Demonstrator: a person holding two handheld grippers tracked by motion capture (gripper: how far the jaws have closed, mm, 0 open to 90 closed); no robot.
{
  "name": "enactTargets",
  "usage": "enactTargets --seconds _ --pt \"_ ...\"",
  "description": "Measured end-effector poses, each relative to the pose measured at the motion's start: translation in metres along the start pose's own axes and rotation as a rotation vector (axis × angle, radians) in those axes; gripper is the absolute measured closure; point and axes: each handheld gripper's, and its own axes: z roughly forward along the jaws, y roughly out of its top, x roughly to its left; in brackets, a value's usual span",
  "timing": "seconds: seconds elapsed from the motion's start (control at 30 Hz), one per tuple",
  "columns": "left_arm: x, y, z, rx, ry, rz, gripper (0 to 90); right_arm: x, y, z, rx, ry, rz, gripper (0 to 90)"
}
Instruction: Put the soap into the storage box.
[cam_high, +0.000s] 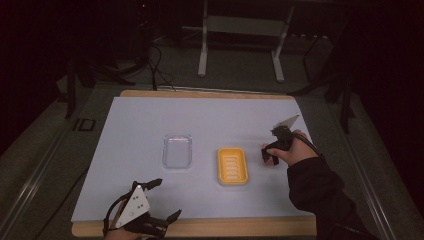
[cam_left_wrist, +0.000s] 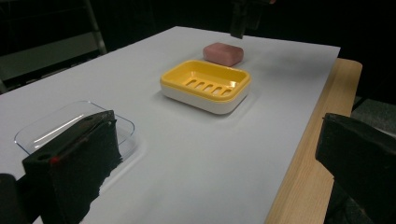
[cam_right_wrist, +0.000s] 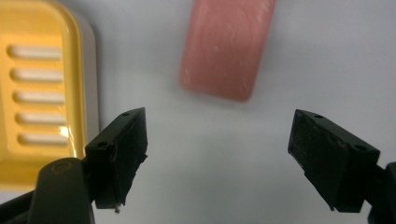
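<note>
Here, pink soap bar (cam_right_wrist: 227, 49), rounded oblong, flat, faintly scuffed, untouched.

My right gripper (cam_right_wrist: 217, 158) has matte black jaws, and so does my left gripper (cam_left_wrist: 210, 163), whose near pad carries a small red speck. On top of the left one sits a pale grey three-cornered plate with dark dots. The soap bar (cam_right_wrist: 227, 49) below my right claw is dusty pink, flecked with faint pale scuffs. The soap dish (cam_left_wrist: 205, 85) beside it has a bright yellow tray with a row of slots showing white through them, set in a white base. The lid (cam_high: 177, 150) is clear and colourless. The sheet (cam_high: 150, 125) covering the table is plain white, and the table edge (cam_left_wrist: 313, 154) is light wood with a fine grain. My sleeve (cam_high: 320, 187) is black.
</note>
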Motion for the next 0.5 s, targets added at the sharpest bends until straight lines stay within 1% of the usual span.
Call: enactTargets --seconds 0.1,0.2,0.37,0.5 --pt "0.000 0.000 0.000 0.000 0.000 -0.001 0.3 0.001 0.007 0.005 -0.014 -0.004 0.014 19.6" --pt "0.000 0.000 0.000 0.001 -0.001 0.000 0.3 0.002 0.014 0.010 -0.006 -0.013 0.018 19.6" --pt "0.000 0.000 0.000 0.001 0.000 0.000 0.3 0.001 0.024 0.020 -0.014 -0.013 0.043 19.6" --pt "0.000 0.000 0.000 0.001 0.000 -0.001 0.3 0.000 0.029 0.028 -0.014 -0.020 0.040 19.6"
